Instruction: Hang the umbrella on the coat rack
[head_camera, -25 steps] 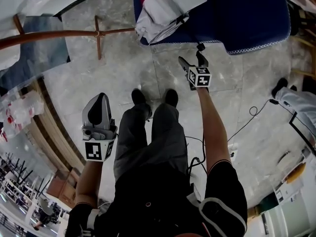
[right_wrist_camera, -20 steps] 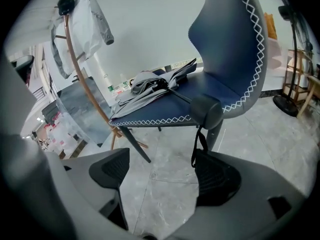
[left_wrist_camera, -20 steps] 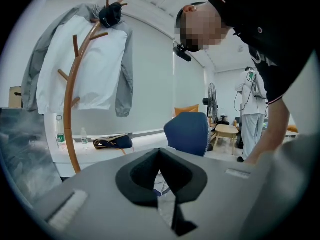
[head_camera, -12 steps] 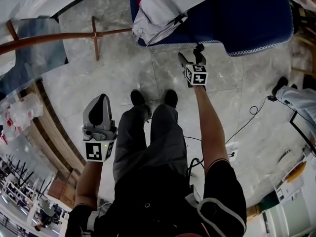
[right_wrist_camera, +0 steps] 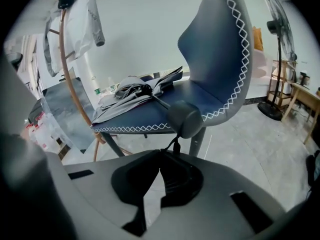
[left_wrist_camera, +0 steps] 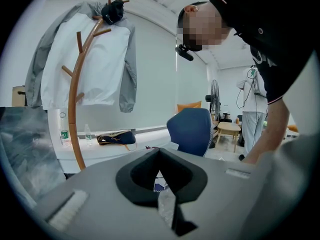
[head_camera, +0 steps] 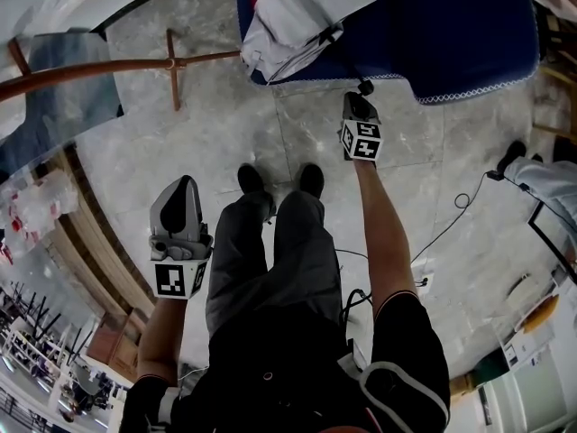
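A folded grey-and-white umbrella (right_wrist_camera: 135, 96) lies on the seat of a blue chair (right_wrist_camera: 220, 59). Its round dark handle (right_wrist_camera: 184, 118) sticks out over the seat's front edge, with a black strap (right_wrist_camera: 175, 145) hanging below. My right gripper (right_wrist_camera: 161, 164) is shut on that strap just under the handle. The head view shows the right gripper (head_camera: 359, 102) at the chair's (head_camera: 451, 25) edge below the umbrella (head_camera: 297, 16). My left gripper (head_camera: 185, 197) stays low beside the person's left leg, shut and holding nothing. The wooden coat rack (left_wrist_camera: 75, 109) stands to the left with a grey-white jacket (left_wrist_camera: 95, 59) on it.
A cable (head_camera: 451, 219) trails over the marble floor at the right, near another person's leg and shoe (head_camera: 527, 174). A standing fan (right_wrist_camera: 277, 59) and a wooden table (right_wrist_camera: 305, 96) are to the right of the chair. A dark bag (left_wrist_camera: 117, 138) and bottles sit on a ledge behind the rack.
The right gripper's jaws, spread apart by the handle before, have closed on the umbrella's strap. The left gripper has stayed where it was.
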Tool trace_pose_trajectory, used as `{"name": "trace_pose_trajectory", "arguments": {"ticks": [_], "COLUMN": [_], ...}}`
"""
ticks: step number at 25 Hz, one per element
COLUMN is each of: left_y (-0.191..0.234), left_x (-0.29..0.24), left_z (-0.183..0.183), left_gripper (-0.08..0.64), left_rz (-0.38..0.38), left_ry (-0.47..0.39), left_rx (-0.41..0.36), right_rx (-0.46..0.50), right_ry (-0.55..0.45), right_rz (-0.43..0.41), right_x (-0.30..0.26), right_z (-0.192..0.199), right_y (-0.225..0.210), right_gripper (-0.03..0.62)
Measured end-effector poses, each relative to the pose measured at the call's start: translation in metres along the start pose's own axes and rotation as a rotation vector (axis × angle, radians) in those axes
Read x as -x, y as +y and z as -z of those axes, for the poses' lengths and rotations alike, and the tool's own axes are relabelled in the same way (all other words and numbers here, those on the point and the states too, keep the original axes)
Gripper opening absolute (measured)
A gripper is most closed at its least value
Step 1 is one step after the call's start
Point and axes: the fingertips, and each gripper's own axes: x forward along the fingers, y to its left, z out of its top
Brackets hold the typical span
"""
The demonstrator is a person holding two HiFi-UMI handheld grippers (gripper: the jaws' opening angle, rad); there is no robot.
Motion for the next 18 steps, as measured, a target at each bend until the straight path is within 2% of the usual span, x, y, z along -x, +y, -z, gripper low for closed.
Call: {"name": "trace_pose_trajectory", "arguments": {"ticks": [6, 12, 18], "left_y": [-0.009, -0.010, -0.008], "left_x": [0.003, 0.013, 0.020], "left_z": [-0.001, -0.005, -0.020], "left_gripper": [0.000, 0.000, 0.000], "left_rz": [-0.003, 0.004, -0.016], "left_ry": [0.008, 0.004, -0.001], "left_rx": [-0.010, 0.003, -0.008], "right_rx": [-0.091, -0.210, -0.215], "right_ry": [-0.024, -0.107, -0.133], "right_rz": [-0.052, -0.141, -0.198], "right_x": [0.011, 0.042, 0.078], "right_z": [-0.001, -0.028, -0.057], "right_y": [0.000, 0.012, 0.027], "right_gripper": [0.002, 0.000, 0.000]}}
